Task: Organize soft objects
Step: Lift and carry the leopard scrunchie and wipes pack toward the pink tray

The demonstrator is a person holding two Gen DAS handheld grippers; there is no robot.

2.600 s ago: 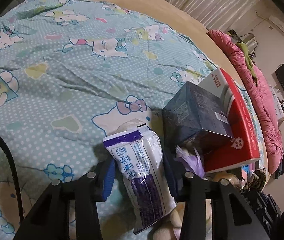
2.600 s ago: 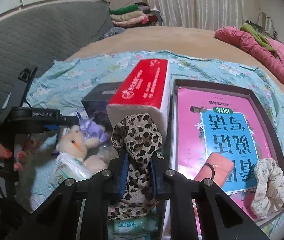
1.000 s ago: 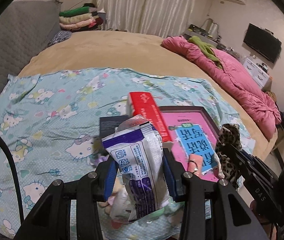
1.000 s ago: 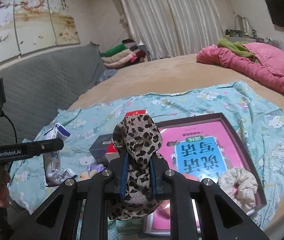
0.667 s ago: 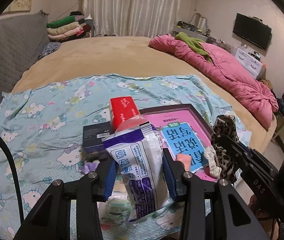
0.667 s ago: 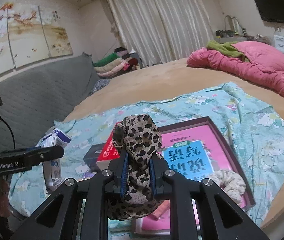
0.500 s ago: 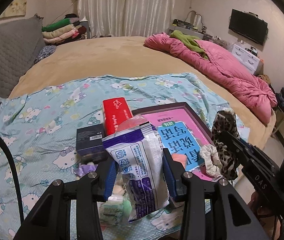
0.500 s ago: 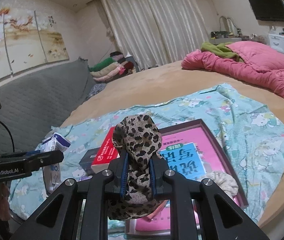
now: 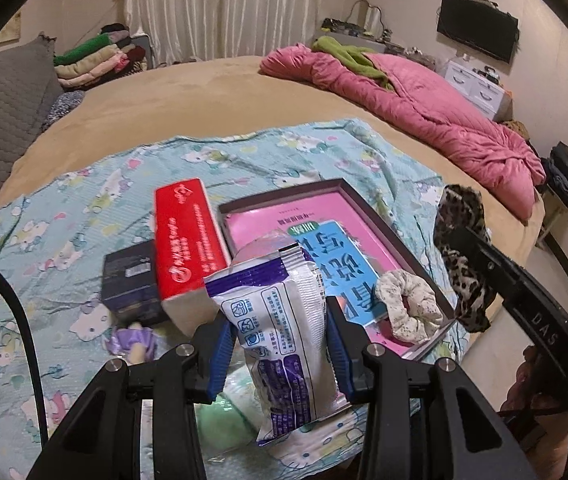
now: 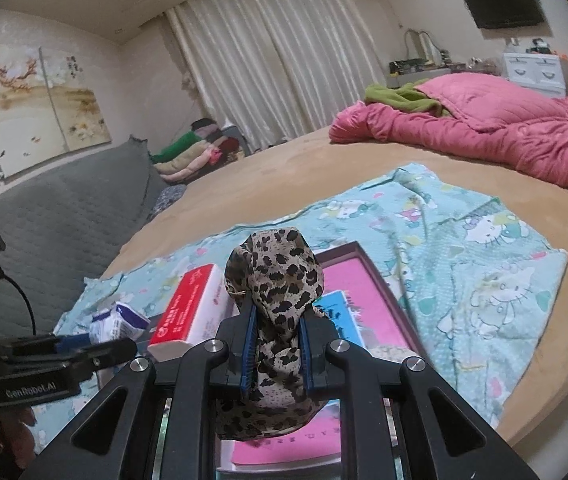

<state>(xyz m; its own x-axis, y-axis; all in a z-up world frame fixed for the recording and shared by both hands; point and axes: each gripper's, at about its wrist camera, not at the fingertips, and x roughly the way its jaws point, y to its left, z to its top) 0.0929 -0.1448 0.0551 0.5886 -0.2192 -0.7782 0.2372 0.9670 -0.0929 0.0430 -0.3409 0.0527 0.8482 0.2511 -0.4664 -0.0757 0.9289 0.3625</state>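
Far left on the bed (image 9: 212, 92), over a crumpled cartoon-print sheet (image 9: 64, 216): a dark box (image 9: 130, 284) flush against a tall red-topped carton (image 9: 188, 240), with a small plush toy (image 9: 134, 342), half hidden, just below them. Centre: left tongs (image 9: 280, 346) clamped on a crinkly white-and-purple plastic pack (image 9: 284, 344), held upright and masking part of what lies behind; beneath it a pale green soft packet (image 9: 220, 420), blurred and hard to identify. Behind the pack, a dark-rimmed shallow tray (image 9: 416, 256) with a glossy pink-and-blue book (image 9: 316, 224) inside and a cream floral scrunchie (image 9: 410, 306) at its near corner. Right: right tongs (image 10: 275, 350) closed on a limp leopard-print cloth (image 10: 280, 280), bunched above the pads and sagging below, raised over the tray's near edge and covering part of the book in the right wrist view. Farther right, a quilted pink duvet (image 9: 424, 112) along the bed's edge. Bottom right corner dark, a hand barely discernible.
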